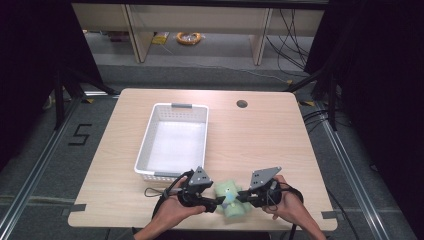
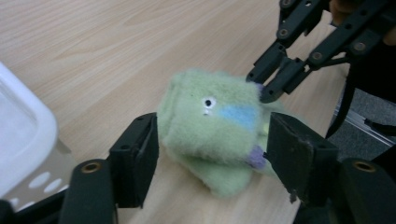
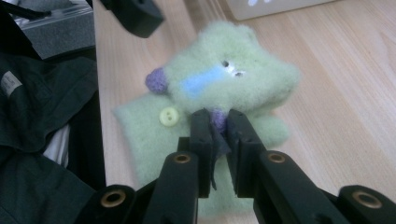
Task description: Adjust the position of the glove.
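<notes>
Nearest the high camera, two hands [image 1: 176,212] come in from the bottom edge, each holding a black gripper over the front of the light wooden surface [image 1: 250,145]. Between them lies a fuzzy pale green plush toy [image 1: 231,200], close to the front edge and just in front of the near right corner of a white perforated basket [image 1: 150,145], whose inside looks bare. The left gripper [image 2: 212,156] has its jaws spread wide, one on either side of the toy; in the left gripper view the left jaw sits close against the fur and the right jaw stands just beside a small purple nub at the toy's edge, though I cannot tell whether either is pressing. The toy shows a small dark eye, a light blue patch and, in the right gripper view, a pale yellow button [image 3: 168,116] on the flat green part that lies on the wood. The right gripper [image 3: 218,126] has its jaws drawn narrow, pinching a small purple bit of the toy [image 3: 233,79] between them, with the bulkier folded part of the toy rising just beyond the tips. In the left gripper view the right gripper reaches in from the upper right, its tips at the toy's far edge. Dark clothing shows at the left of the right gripper view.
</notes>
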### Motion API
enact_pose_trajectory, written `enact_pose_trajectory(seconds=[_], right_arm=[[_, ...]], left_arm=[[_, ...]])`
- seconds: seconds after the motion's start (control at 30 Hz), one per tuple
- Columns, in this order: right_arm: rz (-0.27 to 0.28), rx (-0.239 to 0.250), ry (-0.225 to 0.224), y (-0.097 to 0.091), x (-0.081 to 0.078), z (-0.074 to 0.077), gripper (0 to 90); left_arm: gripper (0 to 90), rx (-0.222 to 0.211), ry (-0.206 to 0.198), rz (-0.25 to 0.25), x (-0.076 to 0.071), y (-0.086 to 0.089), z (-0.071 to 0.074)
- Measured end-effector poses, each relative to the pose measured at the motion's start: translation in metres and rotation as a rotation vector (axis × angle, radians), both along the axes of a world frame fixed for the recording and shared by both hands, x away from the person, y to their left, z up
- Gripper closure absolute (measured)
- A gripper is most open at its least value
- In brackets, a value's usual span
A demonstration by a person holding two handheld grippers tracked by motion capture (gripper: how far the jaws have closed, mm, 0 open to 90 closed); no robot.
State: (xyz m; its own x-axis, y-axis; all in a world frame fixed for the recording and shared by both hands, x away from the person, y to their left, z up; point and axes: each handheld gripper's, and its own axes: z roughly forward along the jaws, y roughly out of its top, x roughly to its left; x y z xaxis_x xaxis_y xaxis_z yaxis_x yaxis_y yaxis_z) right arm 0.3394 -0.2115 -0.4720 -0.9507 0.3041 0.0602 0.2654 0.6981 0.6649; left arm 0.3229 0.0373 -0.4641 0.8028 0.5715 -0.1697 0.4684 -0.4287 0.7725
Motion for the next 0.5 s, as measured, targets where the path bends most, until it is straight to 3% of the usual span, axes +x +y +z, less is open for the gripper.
enact_pose_trajectory(seconds=[0.03, 0.07, 0.1, 0.23, 0.37, 0.43, 0.5], right_arm=[[0.011, 0.006, -0.01, 0.0, 0.0, -0.001, 81.5], [-0.009, 0.007, 0.002, 0.0, -0.002, -0.001, 80.7], [0.002, 0.008, -0.005, 0.0, -0.002, -0.002, 80.0], [-0.024, 0.007, -0.008, -0.001, -0.007, -0.002, 76.8], [-0.088, 0.009, 0.001, -0.004, -0.016, 0.001, 68.9], [-0.151, 0.008, 0.015, -0.006, -0.024, 0.004, 61.7], [-0.192, 0.0, 0.02, -0.006, -0.034, 0.007, 56.5]], left_arm=[[35.9, 0.02, -0.008, -0.011, 0.004, 0.0, 0.0], [37.8, 0.0, 0.016, 0.001, 0.005, -0.002, -0.002], [39.3, 0.004, 0.014, 0.014, 0.006, -0.004, -0.003], [39.9, 0.044, 0.037, -0.011, 0.012, -0.006, -0.007], [40.3, 0.046, 0.062, 0.009, 0.018, -0.006, -0.01], [40.6, 0.032, 0.082, -0.009, 0.02, -0.007, -0.011], [39.9, 0.044, 0.072, 0.006, 0.021, -0.007, -0.01]])
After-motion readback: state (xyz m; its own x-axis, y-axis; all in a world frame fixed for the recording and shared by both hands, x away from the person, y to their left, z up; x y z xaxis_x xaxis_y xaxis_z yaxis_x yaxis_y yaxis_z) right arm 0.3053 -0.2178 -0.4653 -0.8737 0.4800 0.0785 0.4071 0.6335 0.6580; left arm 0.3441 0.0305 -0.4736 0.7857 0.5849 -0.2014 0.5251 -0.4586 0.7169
